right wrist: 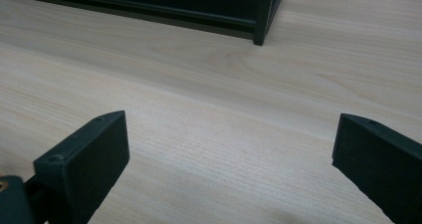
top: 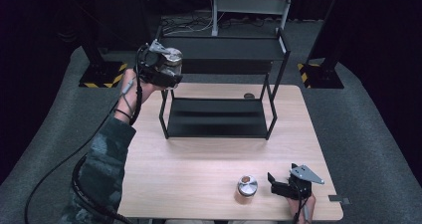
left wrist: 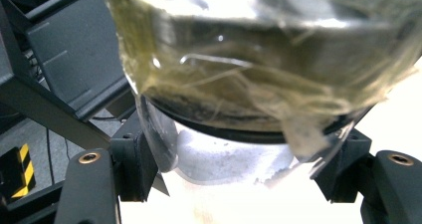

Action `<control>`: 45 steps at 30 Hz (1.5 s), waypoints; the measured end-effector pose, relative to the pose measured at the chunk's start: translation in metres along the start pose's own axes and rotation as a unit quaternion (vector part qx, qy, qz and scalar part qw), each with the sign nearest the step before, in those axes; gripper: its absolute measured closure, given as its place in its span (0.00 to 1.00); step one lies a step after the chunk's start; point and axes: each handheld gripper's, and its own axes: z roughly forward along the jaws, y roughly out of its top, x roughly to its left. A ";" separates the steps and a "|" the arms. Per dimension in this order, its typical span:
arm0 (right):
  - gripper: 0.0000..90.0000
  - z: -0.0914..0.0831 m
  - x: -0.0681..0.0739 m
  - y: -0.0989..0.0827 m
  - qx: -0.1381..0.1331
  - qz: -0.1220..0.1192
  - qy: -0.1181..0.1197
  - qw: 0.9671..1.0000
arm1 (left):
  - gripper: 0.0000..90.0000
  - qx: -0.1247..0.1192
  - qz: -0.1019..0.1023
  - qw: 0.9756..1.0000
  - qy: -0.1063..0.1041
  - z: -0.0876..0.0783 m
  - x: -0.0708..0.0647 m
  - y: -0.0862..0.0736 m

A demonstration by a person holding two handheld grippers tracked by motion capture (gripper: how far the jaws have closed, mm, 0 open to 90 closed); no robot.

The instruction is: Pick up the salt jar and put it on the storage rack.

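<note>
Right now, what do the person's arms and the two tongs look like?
The left tongs are black, with a grey three-cornered plate on top and a thick black cable trailing down along the arm. The left forearm wears a dark green camouflage-patterned sleeve, with a dark band at the wrist. The right tongs are black too, with blocky rectangular jaws and a grey three-cornered plate with small holes.

A light wooden desk (top: 199, 159) stands on grey carpet (top: 368, 134). Toward its far edge sits a black two-tier metal shelf rack (top: 219, 117), feet on the desk; both tiers are bare. Just behind the rack's right legs lies a small dark round piece (top: 249, 95). Near the front edge, right of centre, stands a jar with a silver lid (top: 246, 186). The right hand-held gripper (top: 281, 186) rests on the desk just beside that jar.
</note>
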 end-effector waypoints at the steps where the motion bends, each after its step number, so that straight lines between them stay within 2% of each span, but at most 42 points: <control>1: 0.00 0.000 0.000 0.000 0.000 0.000 0.000 1.000 | 0.34 0.000 -0.001 1.000 0.000 -0.001 0.000 0.001; 29: 0.00 0.000 0.000 0.000 -0.001 0.000 0.000 1.000 | 0.34 -0.012 -0.001 1.000 0.008 -0.019 0.006 0.029; 45: 0.00 0.000 0.000 0.000 0.000 0.000 0.000 1.000 | 0.34 -0.019 -0.009 1.000 0.012 -0.018 0.007 0.050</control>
